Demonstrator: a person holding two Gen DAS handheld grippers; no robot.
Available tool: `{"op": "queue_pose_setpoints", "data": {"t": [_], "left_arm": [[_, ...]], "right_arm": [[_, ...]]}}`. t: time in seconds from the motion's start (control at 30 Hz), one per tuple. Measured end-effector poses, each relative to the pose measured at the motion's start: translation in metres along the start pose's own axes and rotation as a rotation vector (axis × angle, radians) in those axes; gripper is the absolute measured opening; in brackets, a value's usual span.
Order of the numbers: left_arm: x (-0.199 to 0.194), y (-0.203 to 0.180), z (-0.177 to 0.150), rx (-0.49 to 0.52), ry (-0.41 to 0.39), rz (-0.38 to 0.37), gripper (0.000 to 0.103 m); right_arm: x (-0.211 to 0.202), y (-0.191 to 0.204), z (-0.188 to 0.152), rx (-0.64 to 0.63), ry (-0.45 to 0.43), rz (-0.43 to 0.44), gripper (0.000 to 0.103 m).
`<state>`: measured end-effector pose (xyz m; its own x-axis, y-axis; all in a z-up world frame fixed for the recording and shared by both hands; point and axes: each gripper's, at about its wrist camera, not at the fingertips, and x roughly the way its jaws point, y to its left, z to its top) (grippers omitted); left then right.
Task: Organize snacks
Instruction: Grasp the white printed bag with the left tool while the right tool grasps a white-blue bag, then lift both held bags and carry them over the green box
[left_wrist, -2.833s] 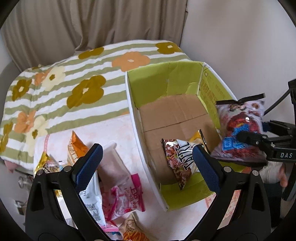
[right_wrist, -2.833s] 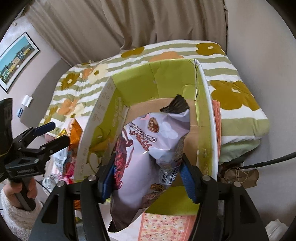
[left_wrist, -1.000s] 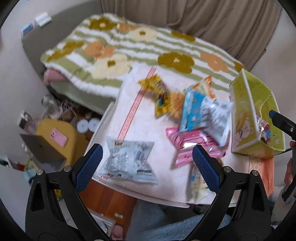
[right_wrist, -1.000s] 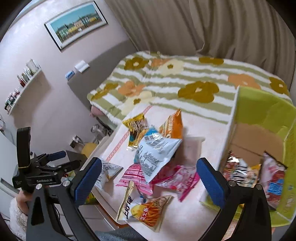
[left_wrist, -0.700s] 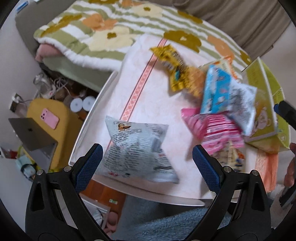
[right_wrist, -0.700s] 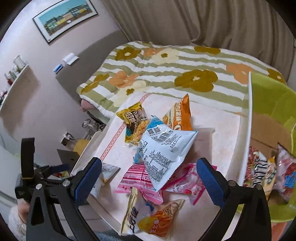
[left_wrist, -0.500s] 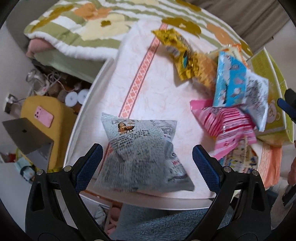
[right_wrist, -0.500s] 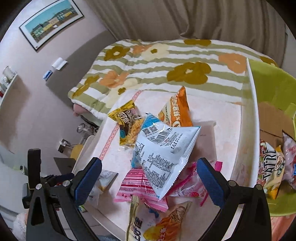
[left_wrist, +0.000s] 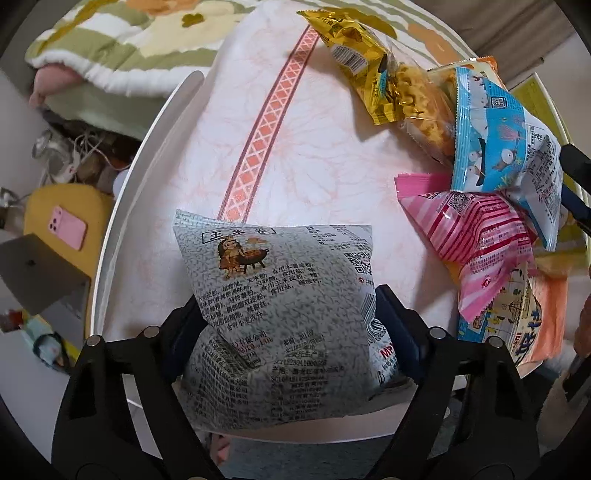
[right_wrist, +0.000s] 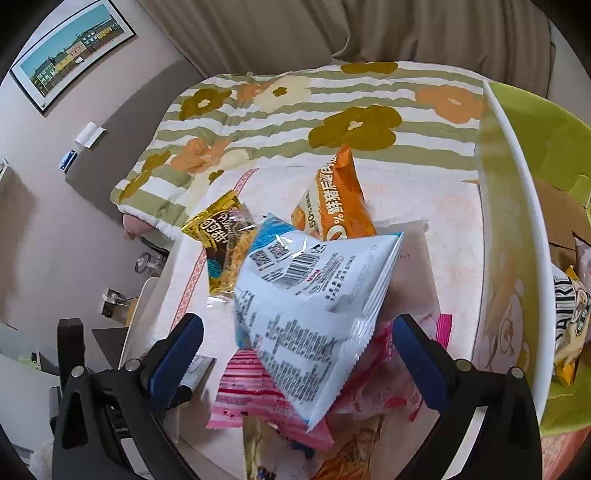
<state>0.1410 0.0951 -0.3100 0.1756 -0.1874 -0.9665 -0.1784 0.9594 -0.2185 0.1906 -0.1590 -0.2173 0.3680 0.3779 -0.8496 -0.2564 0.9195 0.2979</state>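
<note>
My left gripper (left_wrist: 286, 325) has its jaws around a grey speckled snack bag (left_wrist: 280, 295) at the near edge of the table; the pads sit against the bag's sides. My right gripper (right_wrist: 297, 347) is open over the pile, its jaws either side of a white and blue snack bag (right_wrist: 314, 306), not touching it. That bag also shows in the left wrist view (left_wrist: 502, 147). Pink striped bags (left_wrist: 476, 236), a yellow bag (right_wrist: 225, 240) and an orange bag (right_wrist: 340, 206) lie around it. The green cardboard box (right_wrist: 517, 258) stands at the right with several bags inside.
The table wears a pale pink cloth (left_wrist: 295, 166) with an orange lattice stripe. A bed with a flowered striped quilt (right_wrist: 295, 107) lies behind. A yellow stool with a pink phone (left_wrist: 68, 227) and cables sit on the floor left of the table.
My left gripper dropped down onto the grey bag and its jaws narrowed onto it. My right gripper moved closer over the white and blue bag, still open.
</note>
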Motion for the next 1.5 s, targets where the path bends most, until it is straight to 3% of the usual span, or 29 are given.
{"op": "queue_pose_setpoints", "data": {"t": [0.13,0.6,0.67,0.7,0.93,1.23,1.5], "left_arm": [[0.003,-0.004,0.001,0.027,-0.001,0.008,0.071],[-0.022,-0.016,0.006,0.022,-0.07,0.002,0.068],[-0.025,-0.015,0.006,0.022,-0.076,0.005,0.068],[-0.027,-0.015,0.007,0.019,-0.081,0.006,0.068],[-0.037,-0.012,0.008,0.009,-0.105,0.001,0.068],[-0.064,-0.012,0.007,0.022,-0.165,-0.008,0.068],[-0.123,-0.043,0.031,0.144,-0.313,-0.015,0.068]], "right_arm": [[0.005,-0.002,0.001,-0.005,0.005,0.001,0.102],[0.013,-0.004,0.007,-0.017,0.012,0.029,0.1],[0.017,-0.003,0.008,-0.022,0.032,0.03,0.075],[0.019,-0.003,0.008,-0.018,0.044,0.047,0.071],[0.012,-0.001,0.005,-0.022,0.035,0.051,0.061],[-0.02,0.003,0.004,-0.013,-0.045,0.07,0.059],[-0.082,0.003,0.015,-0.008,-0.164,0.059,0.059]]}}
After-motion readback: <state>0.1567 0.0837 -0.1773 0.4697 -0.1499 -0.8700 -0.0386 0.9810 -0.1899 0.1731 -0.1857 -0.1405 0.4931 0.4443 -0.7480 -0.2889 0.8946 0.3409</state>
